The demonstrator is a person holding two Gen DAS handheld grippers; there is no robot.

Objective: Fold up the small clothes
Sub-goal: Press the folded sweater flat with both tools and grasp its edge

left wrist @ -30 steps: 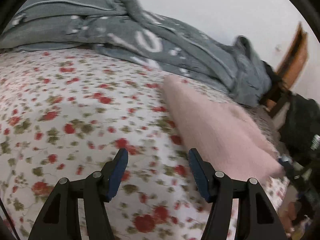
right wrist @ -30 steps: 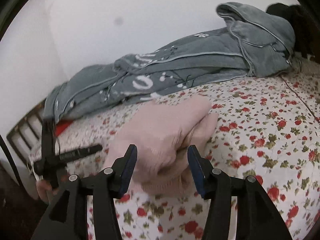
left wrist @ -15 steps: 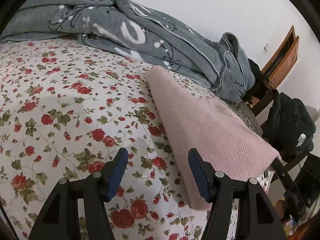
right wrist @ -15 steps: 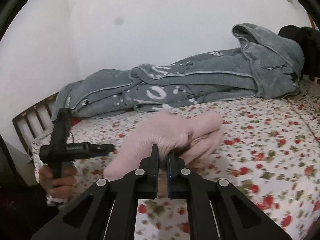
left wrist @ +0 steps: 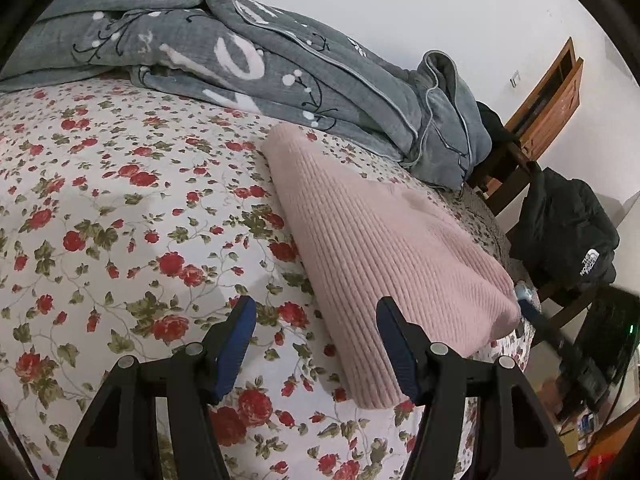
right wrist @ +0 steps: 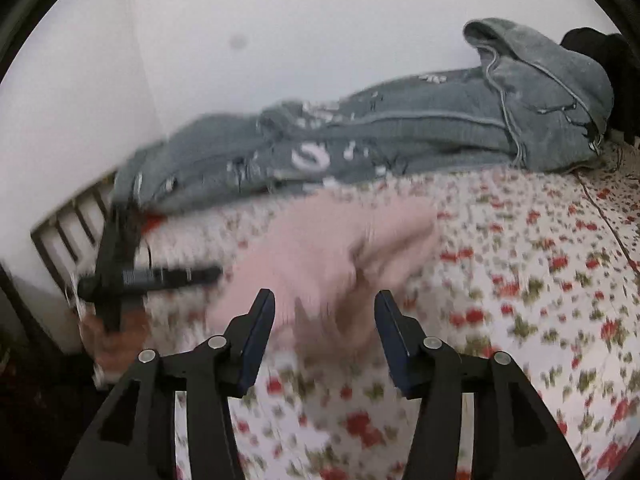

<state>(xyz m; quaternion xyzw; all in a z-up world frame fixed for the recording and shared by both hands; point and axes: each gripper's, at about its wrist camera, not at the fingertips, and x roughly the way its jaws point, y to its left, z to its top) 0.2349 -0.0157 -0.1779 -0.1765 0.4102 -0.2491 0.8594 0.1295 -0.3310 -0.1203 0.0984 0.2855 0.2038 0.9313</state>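
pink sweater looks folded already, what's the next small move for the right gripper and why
Probably draw the right gripper back off the pink sweater. Its fingers have just been opening and now stand apart with nothing pinched, while the sweater lies as a folded bundle on the floral sheet. The left gripper is open and empty beside it, so it could then neaten the near edge.

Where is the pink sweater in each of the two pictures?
Left wrist view: the pink sweater lies folded right of centre on the flowered sheet, running toward the lower right.
Right wrist view: the blurred sweater sits at centre, just beyond the fingers.
Shared landmark: the grey blanket bunched behind it along the wall.
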